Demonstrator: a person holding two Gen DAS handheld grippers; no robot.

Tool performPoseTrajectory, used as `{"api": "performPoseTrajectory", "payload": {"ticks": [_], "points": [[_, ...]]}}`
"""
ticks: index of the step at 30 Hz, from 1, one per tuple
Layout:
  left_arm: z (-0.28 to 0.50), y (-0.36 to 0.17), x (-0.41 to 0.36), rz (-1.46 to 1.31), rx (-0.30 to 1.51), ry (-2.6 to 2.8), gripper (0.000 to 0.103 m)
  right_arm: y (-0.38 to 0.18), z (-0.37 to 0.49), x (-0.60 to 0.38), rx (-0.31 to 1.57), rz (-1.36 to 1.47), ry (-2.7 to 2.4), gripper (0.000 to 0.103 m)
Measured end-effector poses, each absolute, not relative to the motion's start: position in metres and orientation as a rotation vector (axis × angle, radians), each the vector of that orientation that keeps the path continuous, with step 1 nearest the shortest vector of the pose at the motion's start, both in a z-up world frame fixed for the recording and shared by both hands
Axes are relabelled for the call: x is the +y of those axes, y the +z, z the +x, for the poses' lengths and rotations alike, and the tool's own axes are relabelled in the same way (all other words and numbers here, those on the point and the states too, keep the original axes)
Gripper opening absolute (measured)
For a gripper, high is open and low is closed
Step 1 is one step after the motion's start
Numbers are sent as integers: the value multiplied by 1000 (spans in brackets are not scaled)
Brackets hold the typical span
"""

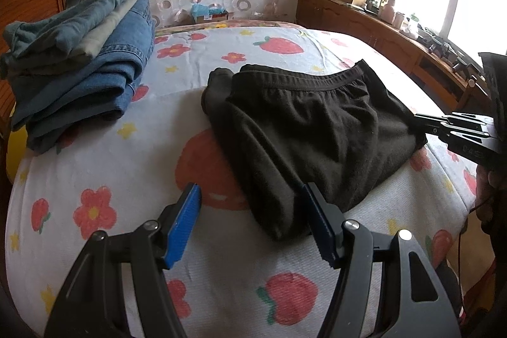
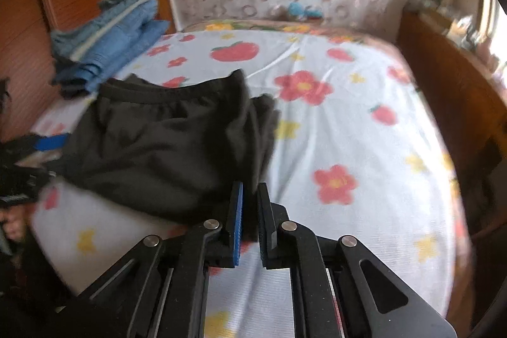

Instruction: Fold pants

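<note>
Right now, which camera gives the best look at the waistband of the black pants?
The left wrist view: the waistband of the black pants runs sharp and whole across the bedsheet. The right wrist view shows it too, but blurred.

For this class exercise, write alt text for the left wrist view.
Dark folded pants lie on a strawberry-print bedsheet, with the open left hand-held gripper at their near edge. The right hand-held gripper meets their right edge; folded clothes sit stacked behind.
</note>
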State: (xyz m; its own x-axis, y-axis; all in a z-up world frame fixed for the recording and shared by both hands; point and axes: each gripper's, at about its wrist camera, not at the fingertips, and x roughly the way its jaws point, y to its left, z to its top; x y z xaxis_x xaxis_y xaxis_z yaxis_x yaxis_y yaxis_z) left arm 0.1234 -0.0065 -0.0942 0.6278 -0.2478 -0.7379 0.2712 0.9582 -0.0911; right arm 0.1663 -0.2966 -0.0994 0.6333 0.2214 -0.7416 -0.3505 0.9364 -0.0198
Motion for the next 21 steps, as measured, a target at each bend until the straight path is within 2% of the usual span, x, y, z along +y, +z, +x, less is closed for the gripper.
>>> {"api": "performPoseTrajectory", "payload": {"ticks": [7,9,11,12,16,21], "points": [[122,-91,-5,17,846,-290,66,-95,165,-302,820,-124,359,7],[122,-83,-3,10,823,-296,66,-88,165,-302,804,-119,370,32],[124,-74,-2,6,804,-311,66,-84,167,-300,797,-115,394,47],[126,-70,-3,8,798,-320,66,-82,169,-299,797,-115,411,51],[140,-59,-6,14,790,-375,66,-78,181,-293,791,-138,423,53],[161,-54,-13,39,794,-399,57,-77,198,-287,809,-172,428,54]]}}
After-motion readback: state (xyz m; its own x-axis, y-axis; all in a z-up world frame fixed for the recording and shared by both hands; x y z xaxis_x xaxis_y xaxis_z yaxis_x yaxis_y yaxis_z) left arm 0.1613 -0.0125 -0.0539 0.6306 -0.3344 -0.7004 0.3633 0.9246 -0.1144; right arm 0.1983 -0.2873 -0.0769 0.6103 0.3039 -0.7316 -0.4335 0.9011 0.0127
